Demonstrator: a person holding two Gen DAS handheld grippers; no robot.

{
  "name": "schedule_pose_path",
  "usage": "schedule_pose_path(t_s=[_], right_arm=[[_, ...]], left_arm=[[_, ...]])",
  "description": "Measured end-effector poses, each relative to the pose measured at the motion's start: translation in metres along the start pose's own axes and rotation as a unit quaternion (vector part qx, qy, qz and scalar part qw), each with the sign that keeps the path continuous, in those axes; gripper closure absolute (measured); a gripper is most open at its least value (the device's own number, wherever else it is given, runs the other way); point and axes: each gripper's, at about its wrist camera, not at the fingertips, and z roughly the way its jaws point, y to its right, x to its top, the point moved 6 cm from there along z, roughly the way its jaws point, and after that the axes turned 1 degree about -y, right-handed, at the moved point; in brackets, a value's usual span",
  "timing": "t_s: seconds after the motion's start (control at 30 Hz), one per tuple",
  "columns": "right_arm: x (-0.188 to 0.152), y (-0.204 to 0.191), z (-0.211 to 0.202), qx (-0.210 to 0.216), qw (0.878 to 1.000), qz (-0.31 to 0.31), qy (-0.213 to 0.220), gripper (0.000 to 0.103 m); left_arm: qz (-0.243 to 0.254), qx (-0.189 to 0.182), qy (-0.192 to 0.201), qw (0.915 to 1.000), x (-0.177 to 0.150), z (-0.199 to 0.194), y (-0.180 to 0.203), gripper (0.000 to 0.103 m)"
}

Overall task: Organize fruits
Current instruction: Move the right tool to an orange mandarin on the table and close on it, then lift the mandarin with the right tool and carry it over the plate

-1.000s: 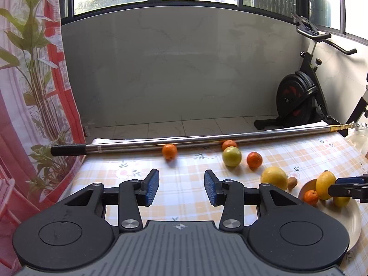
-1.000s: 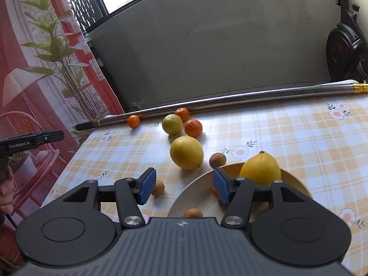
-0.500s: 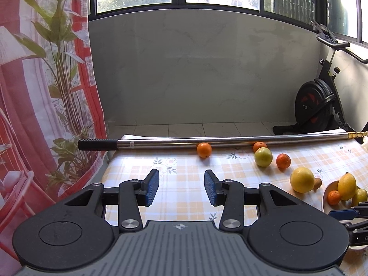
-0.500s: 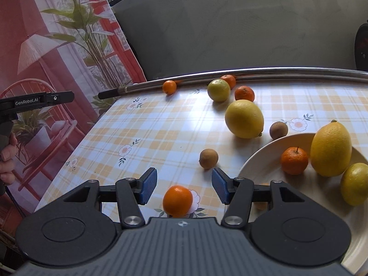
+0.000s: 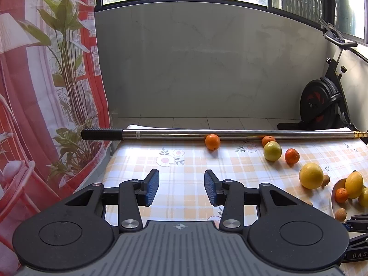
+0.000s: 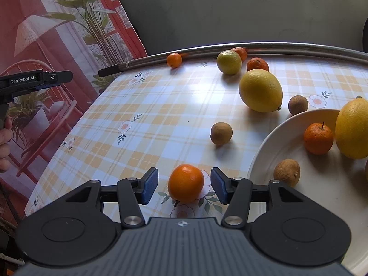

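A table [image 6: 142, 105] in checked, flowered cloth carries a white plate [image 6: 271, 138], a metal pole [image 6: 287, 46] and scattered citrus. Two small brown fruits [image 6: 221, 133], perhaps longans, lie beside the plate.

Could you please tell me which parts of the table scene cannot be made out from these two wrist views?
- White plate: right wrist view, its right side cut off by the frame edge, near rim behind the right gripper.
- Large yellow lemon on the plate: cut off by the same edge.
- Small orange mandarin between the fingers: its underside hidden by the gripper body.
- Right gripper in the left wrist view: only a sliver at the corner.
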Motion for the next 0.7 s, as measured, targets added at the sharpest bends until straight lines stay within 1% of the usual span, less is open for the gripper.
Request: schedule_pose_path(t_s=[0.1,0.33,0.4,0.47,0.7], right_arm=[[-0.003,-0.003,0.005,-0.003,1.000,-0.011,-0.008,0.050],[-0.004,-0.001,0.007,-0.007,1.000,-0.011,-0.007,0.056],[-0.004,-0.001,0.008,-0.006,1.000,-0.011,-0.007,0.061],[-0.004,0.000,0.008,-0.005,1.000,-0.010,-0.008,0.063],[-0.004,0.001,0.006,-0.002,1.000,-0.007,-0.003,0.064]], left_arm=[[-0.005,-0.004,-0.006,1.0000,-0.002,0.003,0.001,0.057],[0.002,-0.006,-0.012,0.9999,-0.005,0.004,0.006,0.058],[0.003,-0.007,-0.012,0.9999,-0.004,0.004,0.007,0.057],[0.004,-0.009,-0.011,0.9999,-0.003,0.003,0.009,0.058],[0.014,-0.013,-0.012,0.9997,-0.001,0.001,0.016,0.058]])
